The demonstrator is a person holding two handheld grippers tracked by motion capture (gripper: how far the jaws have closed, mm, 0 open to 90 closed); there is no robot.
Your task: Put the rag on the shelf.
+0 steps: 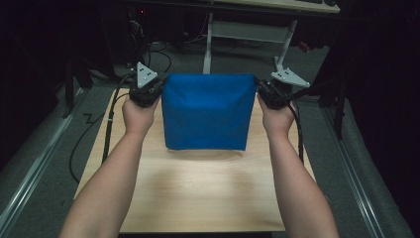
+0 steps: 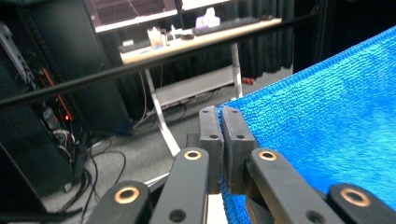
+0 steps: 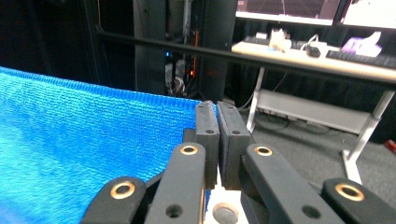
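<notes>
Blue cloth (image 1: 205,111) held up above wooden worktop (image 1: 198,193), stretched between both grippers, top edge taut, lower edge hanging just over worktop surface. Left gripper (image 1: 159,85) at cloth's upper left corner; fingers (image 2: 211,126) clamped together on corner, fabric pinched between. Right gripper (image 1: 257,84) at cloth's upper right corner; fingers (image 3: 205,123) likewise pressed tight on cloth edge. Both hands level, one either side of cloth. Desk with monitors (image 2: 187,42) well beyond cloth, past worktop's far edge.
</notes>
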